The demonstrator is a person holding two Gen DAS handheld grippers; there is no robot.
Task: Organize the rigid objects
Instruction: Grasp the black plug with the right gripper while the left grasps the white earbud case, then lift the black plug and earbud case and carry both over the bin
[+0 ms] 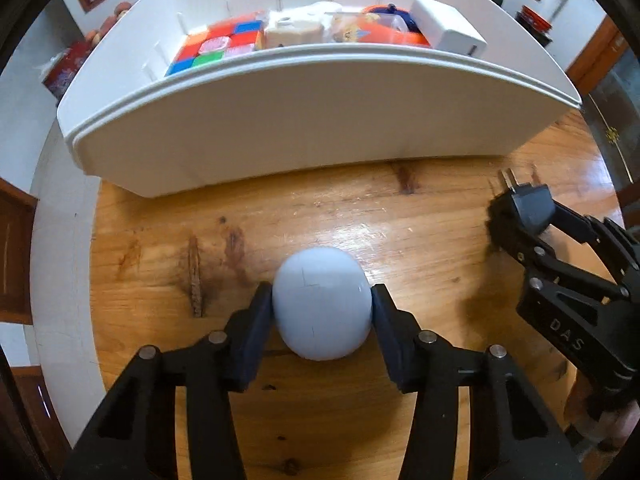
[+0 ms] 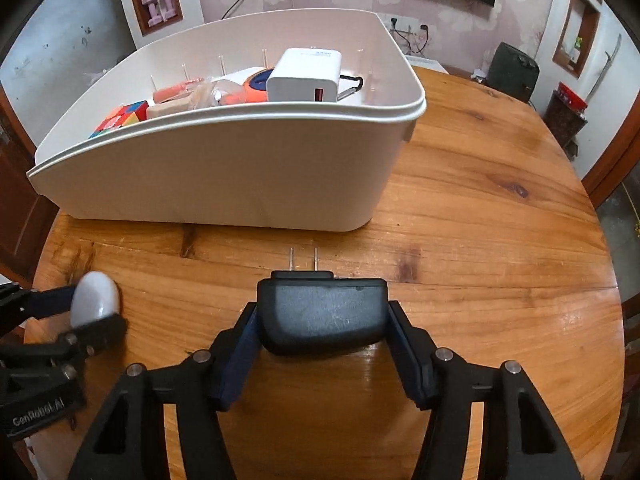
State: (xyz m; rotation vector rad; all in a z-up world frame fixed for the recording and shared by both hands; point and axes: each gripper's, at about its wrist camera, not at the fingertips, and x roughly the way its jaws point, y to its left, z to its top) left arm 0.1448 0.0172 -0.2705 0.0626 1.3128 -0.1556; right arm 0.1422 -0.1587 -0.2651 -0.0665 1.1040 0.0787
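Two items left on table: a pale blue egg-shaped case [image 1: 322,303] and a black plug adapter [image 2: 322,312]; no other loose item shows in either view.
Left gripper [image 1: 322,312]: pads pressed on both sides of the egg-shaped case, which rests on the wooden table [image 1: 360,216]; grip looks made, lift not yet begun.
Right gripper [image 2: 322,320]: fingers against both ends of the plug adapter, prongs pointing away toward the bin; adapter appears to sit on the table.
Spacing: the two items lie well apart, one per gripper; the left gripper shows at the left edge of the right wrist view.
White bin [image 2: 224,184]: beyond both grippers, near wall facing them.
Bin contents: colour cube [image 1: 208,46], tan block [image 1: 292,34], orange object [image 1: 384,30], white charger [image 2: 304,76], some clear packaging.
Progress (judged): mostly done; several items already binned.
Remaining (judged): lift both, carry over the near wall, release inside.
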